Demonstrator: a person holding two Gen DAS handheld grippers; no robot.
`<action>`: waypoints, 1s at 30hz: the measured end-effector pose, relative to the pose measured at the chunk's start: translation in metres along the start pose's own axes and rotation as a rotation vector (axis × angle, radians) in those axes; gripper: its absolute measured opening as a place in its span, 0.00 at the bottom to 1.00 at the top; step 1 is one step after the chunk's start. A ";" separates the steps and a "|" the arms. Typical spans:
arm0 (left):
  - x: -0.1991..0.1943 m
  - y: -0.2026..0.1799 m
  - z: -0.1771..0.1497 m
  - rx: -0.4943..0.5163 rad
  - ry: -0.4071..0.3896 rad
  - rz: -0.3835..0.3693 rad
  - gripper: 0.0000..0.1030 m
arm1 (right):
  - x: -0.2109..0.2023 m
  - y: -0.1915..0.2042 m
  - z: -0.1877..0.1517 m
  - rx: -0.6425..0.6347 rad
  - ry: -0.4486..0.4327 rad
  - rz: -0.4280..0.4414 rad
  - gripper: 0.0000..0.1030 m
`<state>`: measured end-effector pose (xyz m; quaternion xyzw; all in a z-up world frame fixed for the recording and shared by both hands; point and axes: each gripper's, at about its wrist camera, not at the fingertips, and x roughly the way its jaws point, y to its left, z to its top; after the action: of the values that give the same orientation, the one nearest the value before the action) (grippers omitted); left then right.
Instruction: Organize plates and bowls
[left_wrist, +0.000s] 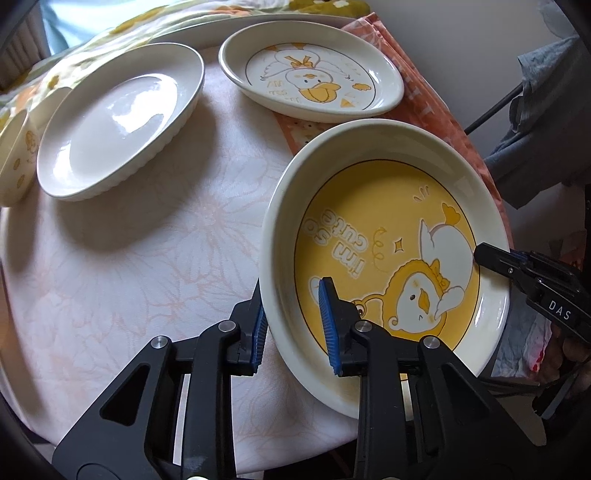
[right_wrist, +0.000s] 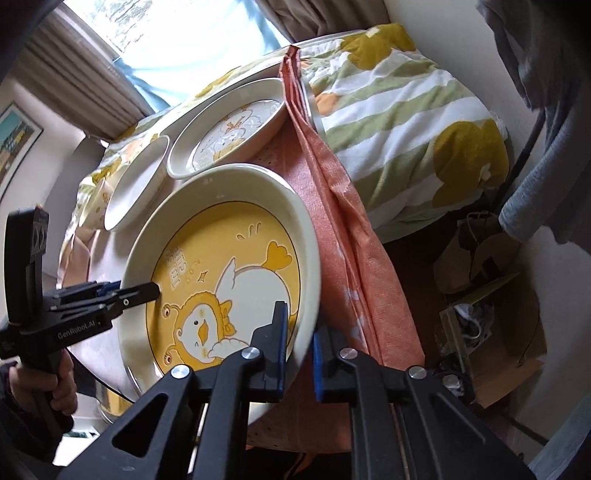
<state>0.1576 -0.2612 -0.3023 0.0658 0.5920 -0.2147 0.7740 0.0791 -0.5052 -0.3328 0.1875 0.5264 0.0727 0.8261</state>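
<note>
A deep yellow duck plate (left_wrist: 373, 229) reading "I'm so cute" is tilted above the table, held from two sides. My left gripper (left_wrist: 293, 325) straddles its near rim, one blue pad inside, one outside. My right gripper (right_wrist: 299, 343) straddles the opposite rim (right_wrist: 306, 258) the same way; it shows in the left wrist view (left_wrist: 491, 258). A plain white plate (left_wrist: 118, 122) lies at the left and a white duck plate (left_wrist: 314, 77) at the back.
A round table with a pale floral cloth (left_wrist: 147, 258) holds the plates. A small duck bowl (left_wrist: 18, 155) sits at the far left. An orange cloth (right_wrist: 332, 206) hangs beside the plates. A striped blanket (right_wrist: 399, 122) lies behind.
</note>
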 end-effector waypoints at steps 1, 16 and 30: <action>-0.002 -0.001 -0.001 0.001 -0.008 0.005 0.23 | 0.000 0.001 0.000 -0.007 -0.002 -0.003 0.11; -0.077 0.033 -0.023 -0.096 -0.141 0.047 0.22 | -0.025 0.054 0.018 -0.180 -0.068 0.027 0.12; -0.133 0.162 -0.092 -0.335 -0.186 0.158 0.22 | 0.021 0.199 0.019 -0.397 0.006 0.154 0.12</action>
<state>0.1151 -0.0495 -0.2283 -0.0376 0.5385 -0.0569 0.8399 0.1209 -0.3201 -0.2659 0.0606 0.4882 0.2384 0.8373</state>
